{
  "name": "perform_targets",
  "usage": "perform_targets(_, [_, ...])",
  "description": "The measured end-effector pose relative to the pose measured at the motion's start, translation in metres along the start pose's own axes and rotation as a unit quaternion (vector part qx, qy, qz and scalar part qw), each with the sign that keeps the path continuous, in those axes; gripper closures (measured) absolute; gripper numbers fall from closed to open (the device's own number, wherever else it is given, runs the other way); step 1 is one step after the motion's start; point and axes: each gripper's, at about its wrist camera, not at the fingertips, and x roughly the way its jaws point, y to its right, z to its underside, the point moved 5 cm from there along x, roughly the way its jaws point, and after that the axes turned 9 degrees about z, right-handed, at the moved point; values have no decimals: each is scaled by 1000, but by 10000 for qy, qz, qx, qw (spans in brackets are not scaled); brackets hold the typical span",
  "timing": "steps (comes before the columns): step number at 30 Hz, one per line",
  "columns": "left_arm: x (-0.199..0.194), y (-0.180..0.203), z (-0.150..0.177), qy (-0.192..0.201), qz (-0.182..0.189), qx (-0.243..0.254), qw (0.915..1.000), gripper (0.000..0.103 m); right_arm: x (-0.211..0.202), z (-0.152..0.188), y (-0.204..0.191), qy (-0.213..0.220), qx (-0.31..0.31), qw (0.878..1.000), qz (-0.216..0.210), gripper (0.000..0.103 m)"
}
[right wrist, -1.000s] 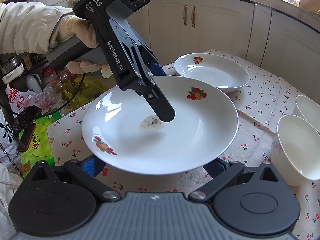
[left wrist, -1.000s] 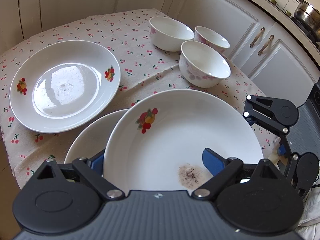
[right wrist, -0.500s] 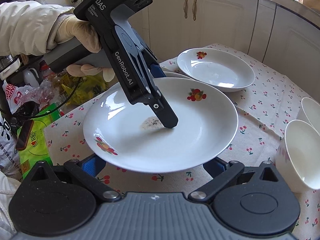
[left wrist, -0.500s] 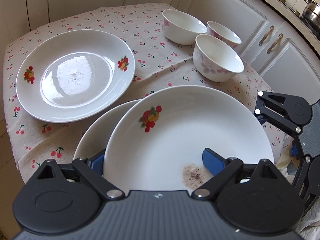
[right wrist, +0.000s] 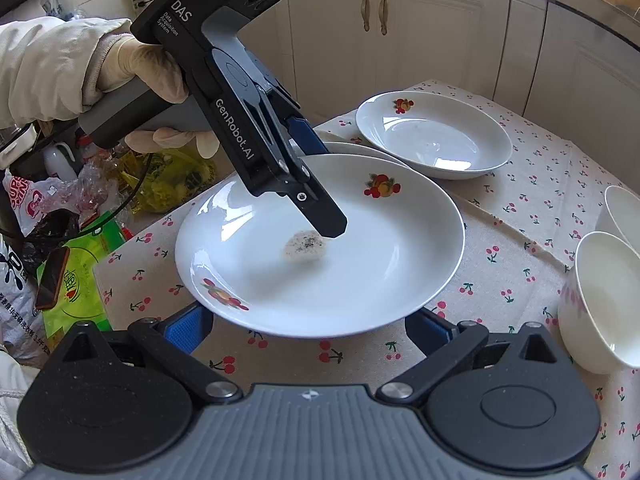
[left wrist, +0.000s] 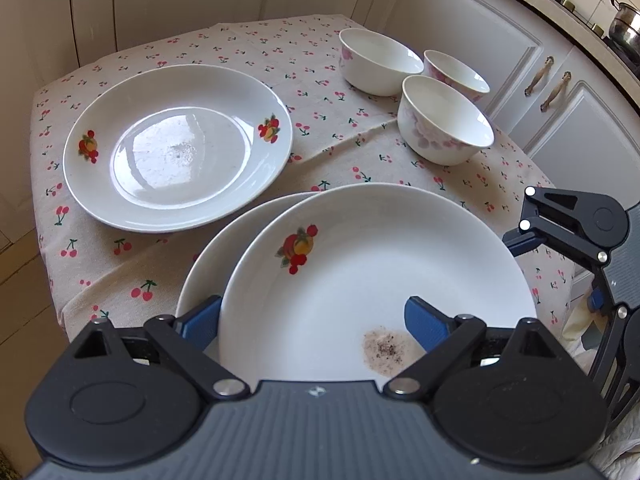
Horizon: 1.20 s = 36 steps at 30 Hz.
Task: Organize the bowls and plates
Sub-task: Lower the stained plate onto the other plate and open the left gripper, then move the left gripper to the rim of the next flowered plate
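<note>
Since a second ago, left gripper (right wrist: 316,184) has carried the soiled plate (left wrist: 376,280) higher, jaws pinching its rim, over a lower plate (left wrist: 208,276). Ahead-left lies the far plate (left wrist: 176,148); ahead-right, three bowls (left wrist: 444,124). Right gripper (right wrist: 308,330), jaws spread, sits under the plate's near edge.

A soiled plate (left wrist: 376,280) is sitting tilted over a second plate (left wrist: 208,272); a third (left wrist: 176,148) is lying at ten o'clock, three bowls (left wrist: 446,124) at one o'clock.
</note>
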Motion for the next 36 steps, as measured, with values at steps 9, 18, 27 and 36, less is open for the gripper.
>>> perform_targets(9, [-12, 0, 6, 215, -187, 96, 9995, 7, -6, 1, 0, -28, 48, 9998, 203, 0])
perform_targets(18, [-39, 15, 5, 809, -515, 456, 9943, 5, -22, 9, -4, 3, -94, 9988, 476, 0])
perform_targets(27, [-56, 26, 6, 1092, -906, 594, 9881, 2, -42, 6, -7, 252, -284, 9969, 694, 0])
perform_targets(36, [-77, 19, -4, 1662, -1141, 426, 9785, 1, -50, -5, 16, 509, -115, 9954, 807, 0])
